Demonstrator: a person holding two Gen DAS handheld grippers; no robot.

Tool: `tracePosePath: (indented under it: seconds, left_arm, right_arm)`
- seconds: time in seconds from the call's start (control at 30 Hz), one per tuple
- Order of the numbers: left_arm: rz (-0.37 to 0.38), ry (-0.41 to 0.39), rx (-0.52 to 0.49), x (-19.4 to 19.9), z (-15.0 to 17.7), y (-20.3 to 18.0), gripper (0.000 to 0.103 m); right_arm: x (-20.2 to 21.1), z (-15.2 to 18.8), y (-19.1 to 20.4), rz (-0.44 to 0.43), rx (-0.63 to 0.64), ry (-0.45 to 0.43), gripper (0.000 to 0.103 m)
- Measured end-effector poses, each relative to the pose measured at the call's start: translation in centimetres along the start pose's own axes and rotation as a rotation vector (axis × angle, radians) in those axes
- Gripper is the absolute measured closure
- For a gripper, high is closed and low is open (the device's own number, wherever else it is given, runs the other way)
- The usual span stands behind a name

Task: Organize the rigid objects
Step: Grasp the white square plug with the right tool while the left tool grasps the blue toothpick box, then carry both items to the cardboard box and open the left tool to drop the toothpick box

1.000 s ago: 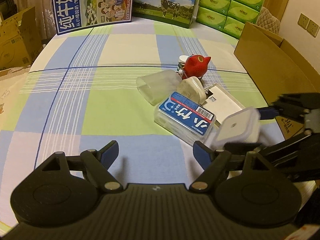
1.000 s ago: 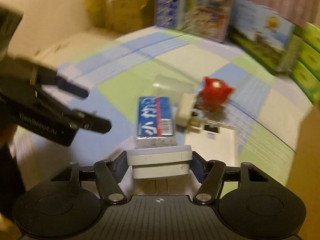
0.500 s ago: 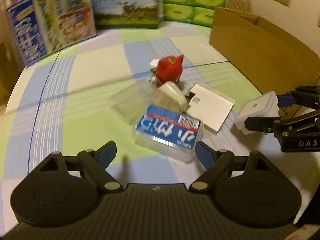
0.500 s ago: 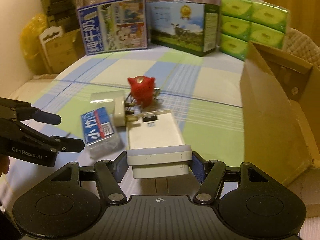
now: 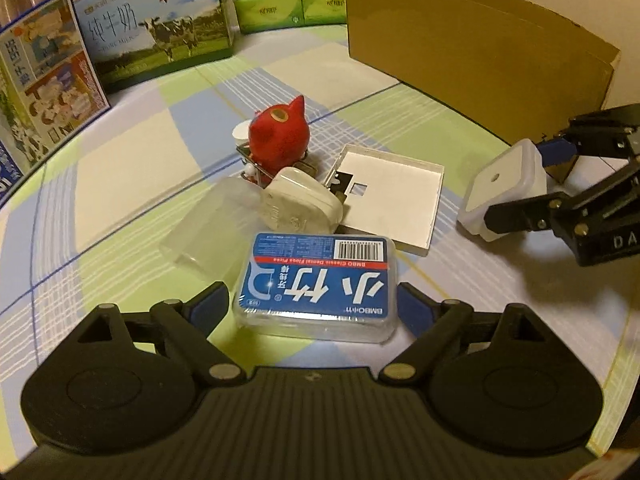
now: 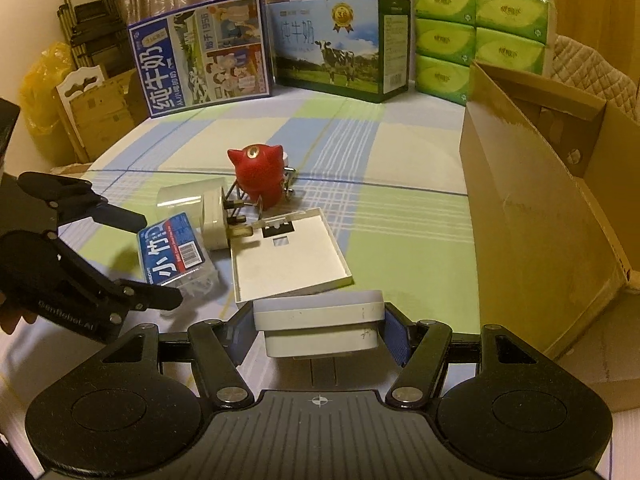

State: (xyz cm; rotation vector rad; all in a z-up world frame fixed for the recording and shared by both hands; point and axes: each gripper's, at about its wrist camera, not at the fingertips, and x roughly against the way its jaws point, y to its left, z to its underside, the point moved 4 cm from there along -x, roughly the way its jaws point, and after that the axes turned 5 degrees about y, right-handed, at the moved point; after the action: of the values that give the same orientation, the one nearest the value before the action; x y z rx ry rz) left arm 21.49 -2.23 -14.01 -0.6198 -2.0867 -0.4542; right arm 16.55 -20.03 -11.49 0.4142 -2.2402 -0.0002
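Note:
A clear floss-pick box with a blue label (image 5: 316, 280) lies flat on the checked cloth, between the fingers of my left gripper (image 5: 312, 302). Its jaws are opening, and a thin gap shows on each side of the box. From the right wrist view the same left gripper (image 6: 154, 260) straddles the floss box (image 6: 172, 248). My right gripper (image 6: 320, 328) is shut on a small white lidded box (image 6: 320, 320). It holds that white box (image 5: 500, 184) above the cloth, right of the pile and near the cardboard box (image 5: 480, 48).
Behind the floss box lie a white plug adapter (image 5: 300, 204), a clear plastic tub on its side (image 5: 212, 232), a red cat-shaped toy (image 5: 278, 140) and a flat white tray (image 5: 392, 196). Milk cartons (image 6: 332, 44) and green tissue packs (image 6: 480, 28) line the far edge.
My left gripper has moved forward and down until its fingers flank the floss box, and its jaws have widened. The right gripper has rolled level and shifted, still holding the white box.

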Motion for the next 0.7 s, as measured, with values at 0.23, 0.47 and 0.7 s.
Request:
tracePosePath:
  seconds: [0.23, 0.47, 0.7]
  left_arm:
    - [0.005, 0.003, 0.032, -0.5, -0.4, 0.0, 0.017]
    - [-0.044, 0.012, 0.152, 0.1, 0.0, -0.1, 0.018]
    - [-0.109, 0.025, 0.267, 1.8, 1.1, -1.0, 0.018]
  right_arm:
    - [0.0, 0.0, 0.0, 0.005, 0.000, -0.003, 0.041]
    - [0.1, 0.1, -0.2, 0.007, -0.011, -0.007, 0.041]
    - [0.5, 0.0, -0.4, 0.012, -0.026, -0.021, 0.041]
